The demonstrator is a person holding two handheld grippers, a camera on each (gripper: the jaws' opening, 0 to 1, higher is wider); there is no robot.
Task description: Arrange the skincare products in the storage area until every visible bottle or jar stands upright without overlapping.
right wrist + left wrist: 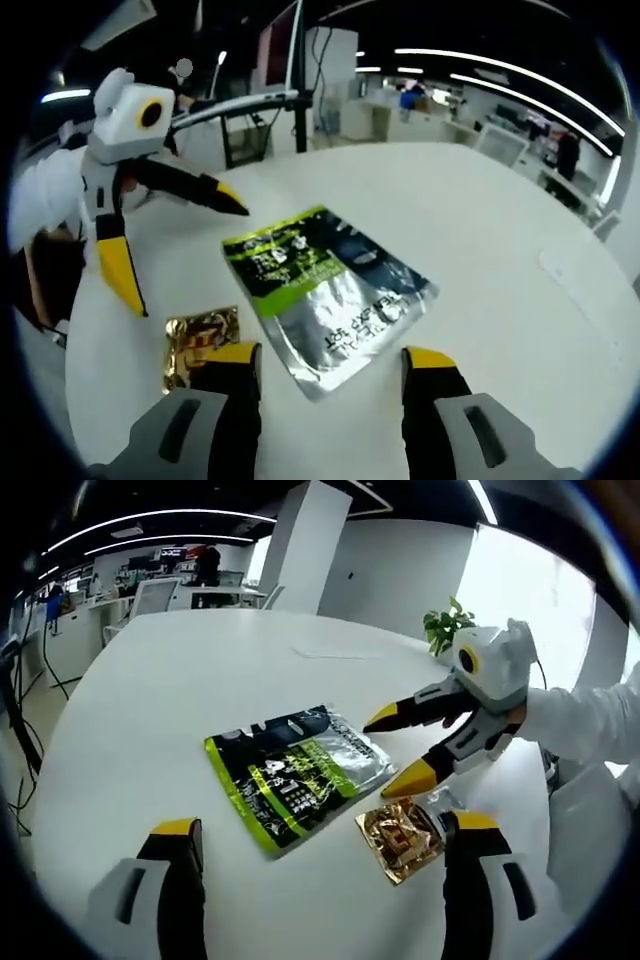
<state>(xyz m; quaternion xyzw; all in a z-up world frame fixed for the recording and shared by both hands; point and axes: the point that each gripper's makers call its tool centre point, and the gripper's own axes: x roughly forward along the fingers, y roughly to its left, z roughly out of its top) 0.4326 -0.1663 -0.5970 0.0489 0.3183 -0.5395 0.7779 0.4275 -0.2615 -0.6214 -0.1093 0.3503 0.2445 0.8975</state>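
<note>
Left gripper view | table (150,710): green pouch (295,773), gold sachet (402,840) | left gripper (325,855) spread | right gripper (392,750) spread, above sachet

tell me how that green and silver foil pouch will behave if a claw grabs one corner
The green and silver foil pouch lies flat and thin on the white table, so it would probably sag and fold rather than stay stiff. Its glossy, wrinkled film looks slippery, so a corner grip may slide. It seems light for its area, and a push would likely skate it toward the small gold packet beside it.

Bright, sharp, fisheye-warped edges
</note>
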